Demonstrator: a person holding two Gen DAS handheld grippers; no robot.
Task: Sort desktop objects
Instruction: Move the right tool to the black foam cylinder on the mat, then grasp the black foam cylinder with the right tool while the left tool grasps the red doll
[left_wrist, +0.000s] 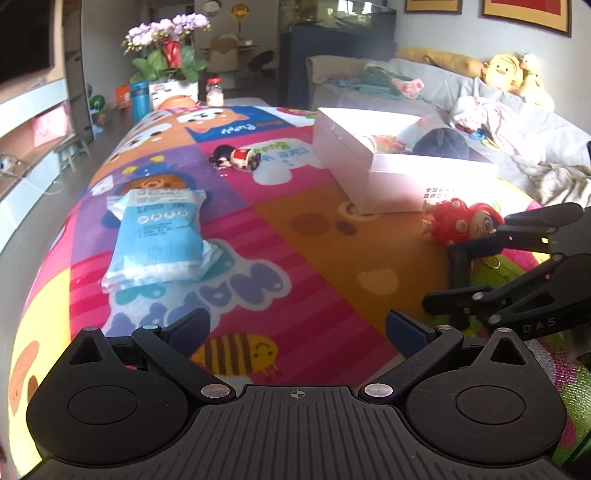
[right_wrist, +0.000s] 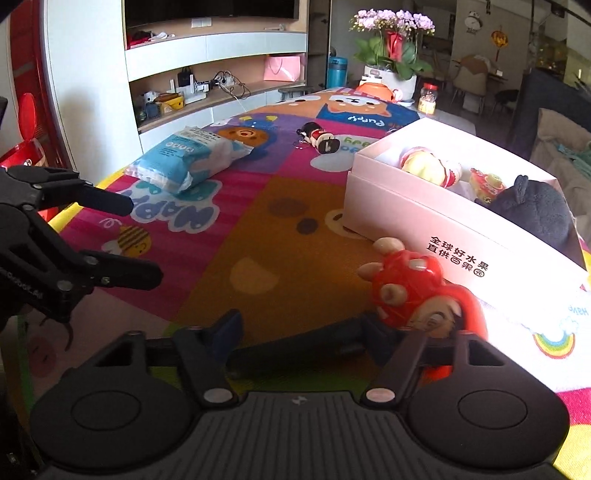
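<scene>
A red doll figure lies on the colourful mat beside the white box; it also shows in the left wrist view. My right gripper is open, with its right finger against the doll's head, and it shows in the left wrist view too. My left gripper is open and empty over the mat, also seen in the right wrist view. A blue tissue pack and a small lying figurine rest on the mat. The box holds several toys.
A flower pot, a blue bottle and a jar stand at the mat's far end. A sofa with plush toys lies to the right. Shelving stands behind the mat.
</scene>
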